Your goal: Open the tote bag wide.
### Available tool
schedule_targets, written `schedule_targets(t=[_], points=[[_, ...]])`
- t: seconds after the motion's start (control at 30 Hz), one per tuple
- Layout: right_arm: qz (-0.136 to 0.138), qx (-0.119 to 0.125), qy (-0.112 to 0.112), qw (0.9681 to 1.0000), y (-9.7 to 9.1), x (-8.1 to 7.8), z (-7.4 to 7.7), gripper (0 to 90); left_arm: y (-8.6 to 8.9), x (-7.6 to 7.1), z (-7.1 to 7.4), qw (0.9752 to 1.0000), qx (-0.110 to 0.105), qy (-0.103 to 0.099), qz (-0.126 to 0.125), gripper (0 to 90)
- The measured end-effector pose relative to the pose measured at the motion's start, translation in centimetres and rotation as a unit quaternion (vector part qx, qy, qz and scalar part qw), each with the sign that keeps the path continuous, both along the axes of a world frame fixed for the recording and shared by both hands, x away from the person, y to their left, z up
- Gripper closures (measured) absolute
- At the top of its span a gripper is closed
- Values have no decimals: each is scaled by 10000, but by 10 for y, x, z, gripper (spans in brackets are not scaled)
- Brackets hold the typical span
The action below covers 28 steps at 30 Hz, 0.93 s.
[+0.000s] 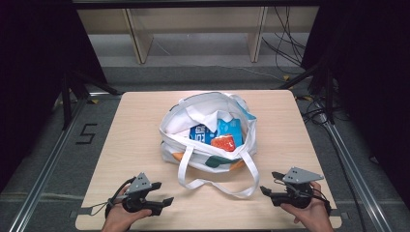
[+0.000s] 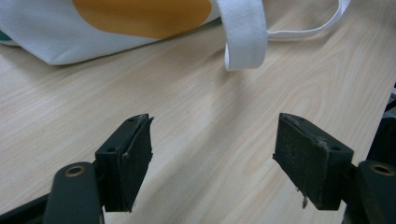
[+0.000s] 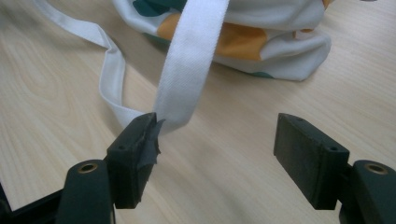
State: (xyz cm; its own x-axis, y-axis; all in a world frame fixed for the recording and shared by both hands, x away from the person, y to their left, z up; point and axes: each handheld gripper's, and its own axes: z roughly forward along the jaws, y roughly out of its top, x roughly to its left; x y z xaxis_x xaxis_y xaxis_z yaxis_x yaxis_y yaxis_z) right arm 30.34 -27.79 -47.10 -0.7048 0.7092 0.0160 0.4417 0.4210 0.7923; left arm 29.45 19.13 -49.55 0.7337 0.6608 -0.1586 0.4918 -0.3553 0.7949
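A white tote bag [image 1: 208, 159] with orange and green print stands open at the middle of the wooden table [image 1: 125, 140]. Inside it lie blue packets [image 1: 227, 128] and a red packet [image 1: 223, 143]. Its long white handle strap [image 1: 241, 186] trails onto the table toward the front. My left gripper [image 1: 163, 193] rests near the front left edge, jaws open and empty [image 2: 212, 154], with the bag [image 2: 93, 28] and strap [image 2: 245, 32] ahead of it. My right gripper [image 1: 270, 182] is at the front right, open [image 3: 217, 154]; the strap's fold [image 3: 187, 70] lies just off one jaw tip.
A wooden shelf frame [image 1: 140, 38] stands on the floor beyond the table. Cables [image 1: 285, 48] run at the back right, and metal rails [image 1: 43, 164] flank the table. Bare tabletop lies left and right of the bag.
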Motion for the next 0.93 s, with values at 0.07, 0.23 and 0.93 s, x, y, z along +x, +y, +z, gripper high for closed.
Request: schedule_targets(t=[0.07,0.23,0.93], points=[[28,-33,-69,10000,-1,-1,-2,316,-1,-3,0,9999,-91,45,60,269],[-25,-45,32,10000,-2,-10,-7,311,-1,-8,-1,10000,-22,-60,38,267],[130,-162,92,9997,1,-20,-16,297,4,-8,-4,9998,180,-55,56,263]])
